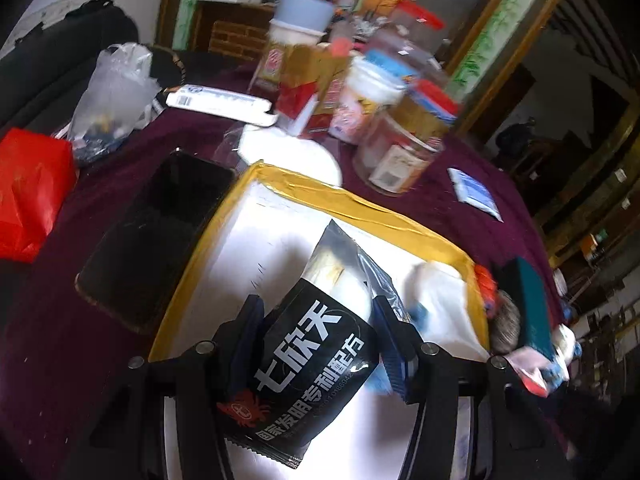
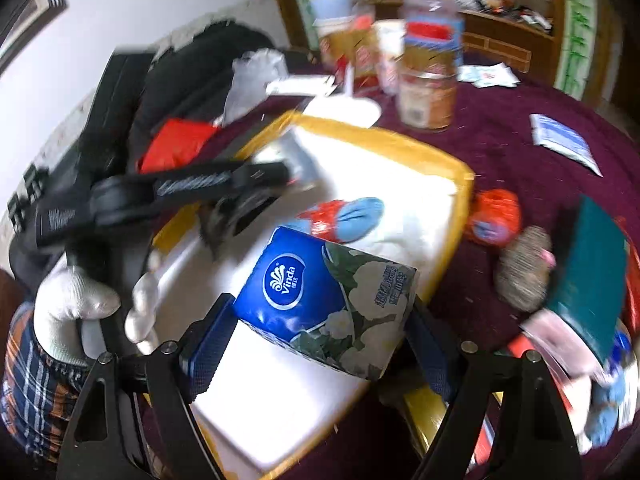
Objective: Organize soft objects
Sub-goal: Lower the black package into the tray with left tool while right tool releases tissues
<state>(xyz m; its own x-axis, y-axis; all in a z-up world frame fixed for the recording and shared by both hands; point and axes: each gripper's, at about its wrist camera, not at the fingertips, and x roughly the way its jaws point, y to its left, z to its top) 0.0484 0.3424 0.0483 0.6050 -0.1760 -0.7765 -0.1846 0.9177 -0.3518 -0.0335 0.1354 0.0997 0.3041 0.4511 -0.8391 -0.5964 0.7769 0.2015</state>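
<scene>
Both wrist views look down, close, sharing the white box [image 1: 248, 240] [image 2: 400, 152] (yellow-rimmed).

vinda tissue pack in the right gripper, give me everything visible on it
The Vinda tissue pack is a soft plastic-wrapped block: one end glossy blue with a white Vinda logo, the rest dark green with white flowers and small white text. It sits tilted between the blue pads of the right gripper, gripped at both sides, wrap slightly creased. It is held above the white, yellow-rimmed box, near a red-and-blue soft item lying inside. Its underside is hidden.
</scene>
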